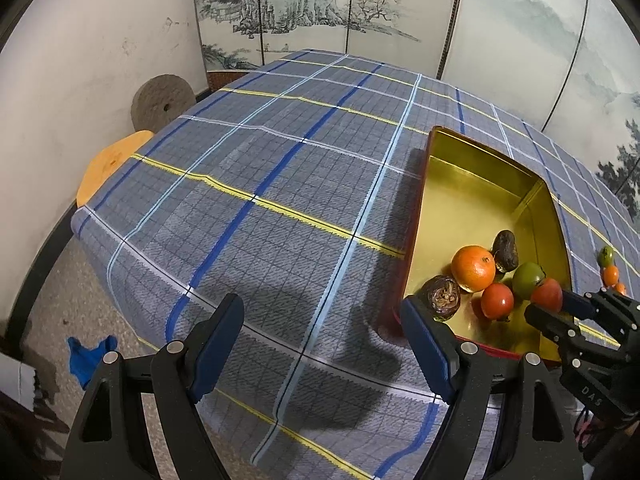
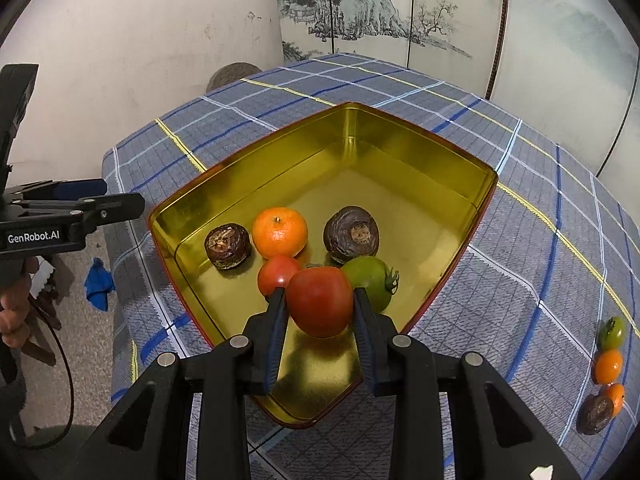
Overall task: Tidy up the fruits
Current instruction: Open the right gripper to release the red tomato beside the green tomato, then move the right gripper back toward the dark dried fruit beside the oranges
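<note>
Partly hidden behind the right gripper (image 2: 320, 304), whose two dark padded fingers clamp a smooth red tomato (image 2: 320, 306) from either side, a second red tomato (image 2: 278, 276) shows only its upper half just beyond the left finger, and a glossy green tomato (image 2: 370, 280) with a curled stalk sits just beyond the right one. Further ahead in the shiny gold tin (image 2: 440, 160), a shallow metal box with a reddish outer rim, lie a dimpled round orange (image 2: 280, 232) and two dark, wrinkled brown fruits (image 2: 228, 246) whose kind is hard to tell. Far to the gripper's right, four small fruits (image 2: 608, 364) on the plaid tablecloth (image 2: 540, 240) are squeezed by the lens edge and partly overlap. The left gripper (image 1: 322, 320) hangs with its fingers spread wide over bare cloth, nothing between them, the tin just beside its right finger. A blue scrap (image 1: 90, 356) lies on the speckled floor.
</note>
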`<state>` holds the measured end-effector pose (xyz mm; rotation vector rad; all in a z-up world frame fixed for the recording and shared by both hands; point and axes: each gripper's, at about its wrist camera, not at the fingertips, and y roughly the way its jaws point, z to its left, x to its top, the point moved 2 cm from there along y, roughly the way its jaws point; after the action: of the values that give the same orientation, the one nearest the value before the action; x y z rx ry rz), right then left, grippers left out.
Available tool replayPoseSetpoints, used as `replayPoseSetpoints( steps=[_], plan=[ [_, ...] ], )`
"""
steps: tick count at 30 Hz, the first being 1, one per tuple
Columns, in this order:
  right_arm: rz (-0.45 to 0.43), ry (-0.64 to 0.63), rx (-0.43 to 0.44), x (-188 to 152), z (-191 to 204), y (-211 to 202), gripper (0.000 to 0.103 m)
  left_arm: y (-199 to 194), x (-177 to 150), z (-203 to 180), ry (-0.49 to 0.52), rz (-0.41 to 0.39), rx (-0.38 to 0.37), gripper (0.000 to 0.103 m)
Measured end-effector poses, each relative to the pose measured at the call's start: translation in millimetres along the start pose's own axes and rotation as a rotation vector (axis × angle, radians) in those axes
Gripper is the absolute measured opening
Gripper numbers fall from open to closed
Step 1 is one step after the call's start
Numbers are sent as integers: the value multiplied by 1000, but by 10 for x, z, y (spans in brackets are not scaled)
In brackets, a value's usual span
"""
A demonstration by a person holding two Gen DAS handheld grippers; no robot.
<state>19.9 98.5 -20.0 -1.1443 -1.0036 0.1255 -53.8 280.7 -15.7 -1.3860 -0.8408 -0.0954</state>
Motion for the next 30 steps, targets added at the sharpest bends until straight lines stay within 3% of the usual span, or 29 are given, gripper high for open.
replayPoseSetpoints(
  steps=[13,22,30],
  plan=[
    [-13,-2,5,3,26,-28,31,-9,2,-49,1,6,-19,81],
    [-66,18,11,14,-9,-263,31,-35,1,-148,21,1,-37,81],
    [-134,112,-71,-126,-453,-630,31,-35,-23,-315,52,7,-65,81]
  ],
)
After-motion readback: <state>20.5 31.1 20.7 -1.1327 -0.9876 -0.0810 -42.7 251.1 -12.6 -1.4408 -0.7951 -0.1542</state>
